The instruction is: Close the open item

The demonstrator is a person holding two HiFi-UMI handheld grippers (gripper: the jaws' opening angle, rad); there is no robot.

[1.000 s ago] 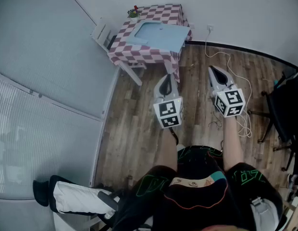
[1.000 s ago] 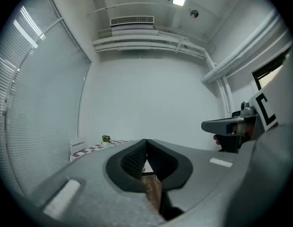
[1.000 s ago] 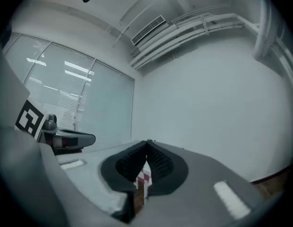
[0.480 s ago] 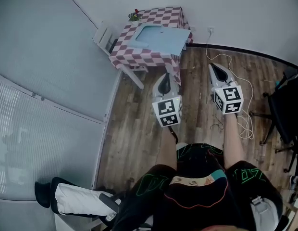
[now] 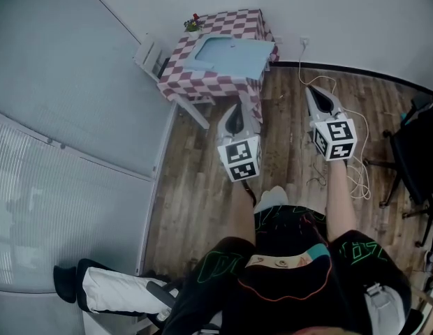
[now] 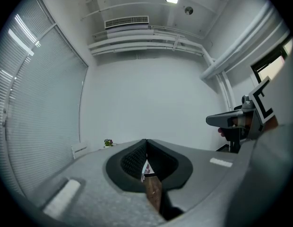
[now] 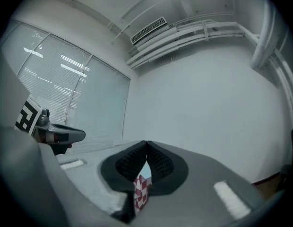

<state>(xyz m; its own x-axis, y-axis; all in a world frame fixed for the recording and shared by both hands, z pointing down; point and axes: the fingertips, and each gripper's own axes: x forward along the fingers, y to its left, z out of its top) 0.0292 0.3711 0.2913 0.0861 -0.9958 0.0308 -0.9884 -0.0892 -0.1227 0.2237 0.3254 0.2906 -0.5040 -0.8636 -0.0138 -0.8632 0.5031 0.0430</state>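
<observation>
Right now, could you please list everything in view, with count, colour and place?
table: one, pink-and-white checked cloth, far end by the wall
blue item: one, light blue, on the table
plant: one, green with red, table's far left corner
chair: one, white, left of the table
socket: one, white, on the wall right of the table
cable: one, white, on the floor at right
frame: one, black, right edge, kind unclear
bundle: one, white and black, bottom left
floor: brown wood
left gripper: grey, shut, empty, near the table
right gripper: grey, shut, empty, beside the left
shorts: black, green lines, bottom
</observation>
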